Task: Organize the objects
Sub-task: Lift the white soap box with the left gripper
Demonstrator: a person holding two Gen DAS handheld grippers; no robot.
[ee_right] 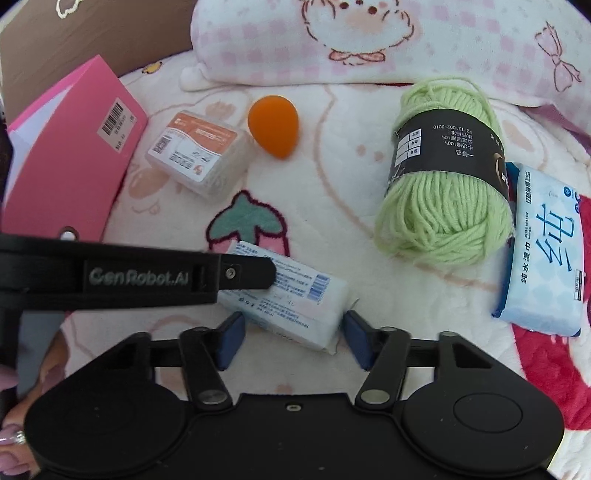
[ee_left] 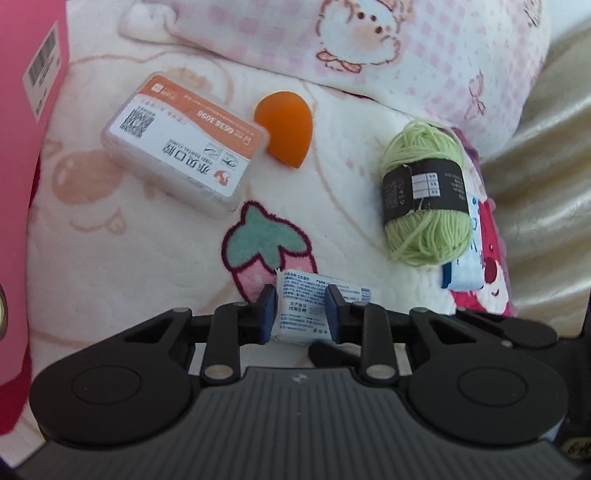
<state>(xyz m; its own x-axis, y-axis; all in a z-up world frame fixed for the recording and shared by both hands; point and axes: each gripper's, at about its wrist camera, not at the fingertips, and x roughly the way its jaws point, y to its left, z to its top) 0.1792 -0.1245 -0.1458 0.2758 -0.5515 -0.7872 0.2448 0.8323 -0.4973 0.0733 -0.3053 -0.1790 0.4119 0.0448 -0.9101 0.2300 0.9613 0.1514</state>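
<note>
Left tool [ee_left: 300, 314] pinching white packet [ee_left: 301, 310], tilted downward

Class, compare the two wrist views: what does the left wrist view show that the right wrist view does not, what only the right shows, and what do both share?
Only the left wrist view: the left tool shut on the small white packet.

Only the right wrist view: the right tool open around that packet, brown cardboard, a person's hand.

Both: green yarn, orange sponge, clear plastic box, pink folder, wipes pack.
</note>
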